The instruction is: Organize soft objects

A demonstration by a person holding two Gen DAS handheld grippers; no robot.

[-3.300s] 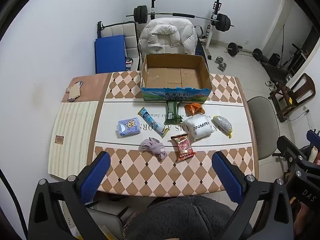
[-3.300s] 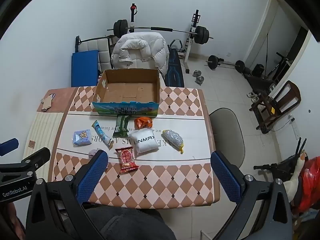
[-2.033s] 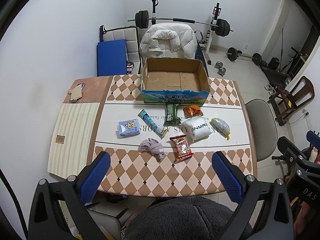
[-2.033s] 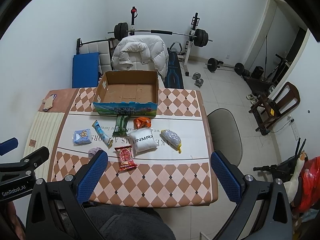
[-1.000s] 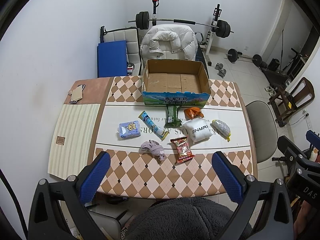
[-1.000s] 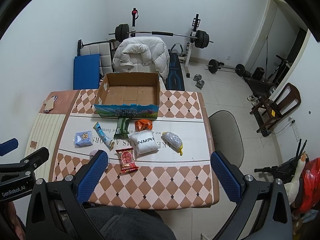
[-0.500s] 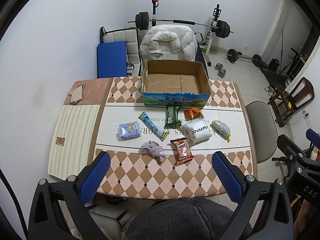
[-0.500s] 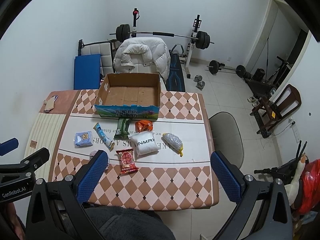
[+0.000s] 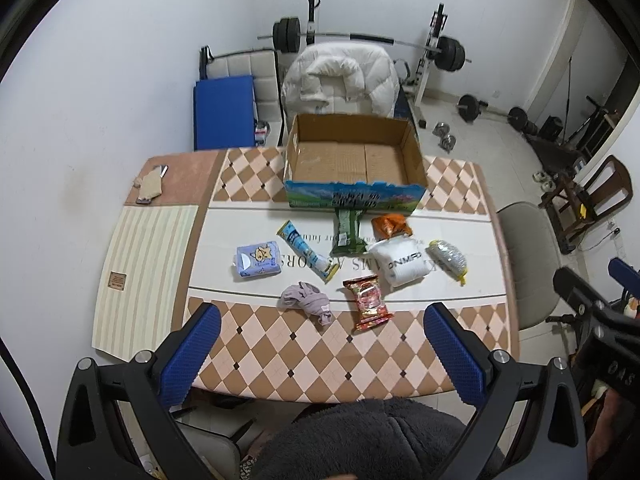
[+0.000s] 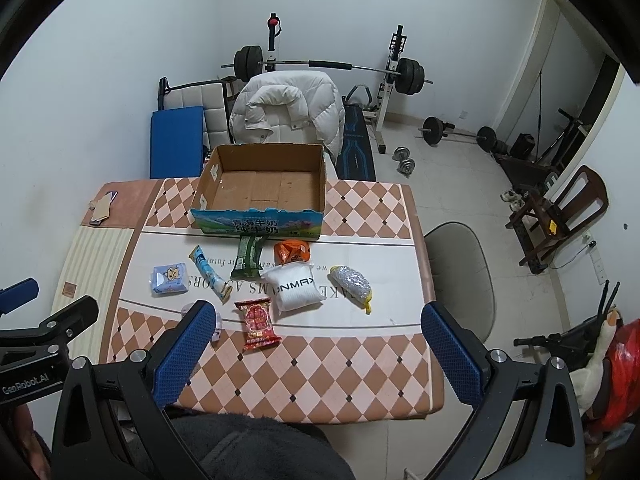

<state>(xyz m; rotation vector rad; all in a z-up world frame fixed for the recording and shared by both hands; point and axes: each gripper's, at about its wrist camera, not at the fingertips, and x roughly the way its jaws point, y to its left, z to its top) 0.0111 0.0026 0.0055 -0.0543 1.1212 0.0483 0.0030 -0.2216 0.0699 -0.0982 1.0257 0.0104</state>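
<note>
Both grippers are held high above the table (image 9: 256,344), well apart from every item. The left gripper (image 9: 320,340) has its blue pads spread wide with nothing between them; the right gripper (image 10: 318,342) is likewise spread wide and empty.

Left to right along the white central strip, in the left wrist view: a blue tissue pack (image 9: 257,259) lying flat; a blue tube-shaped sachet (image 9: 307,251), long axis running diagonally from far-left to near-right; a crumpled mauve cloth (image 9: 307,301) with no clear axis, on the near edge of the strip; a green packet (image 9: 348,229), long axis pointing at the cardboard box (image 9: 354,197), its far end touching or just short of the box front; a red snack packet (image 9: 368,298), long axis roughly near-to-far, tilted slightly; an orange packet (image 9: 391,226); a white pouch (image 9: 401,261) just beside the orange packet; and a silver mesh pouch (image 9: 448,257) with a yellow tip pointing toward the near-right.

The box stands empty at the far side; judged from this, sorting has not begun.

Likely faults: these items would probably deform or slide under the pads, so a shallow pinch may slip; closing on the white pouch may catch the adjacent orange packet; the cloth may trail during lifting and drag the neighbouring sachet.
</note>
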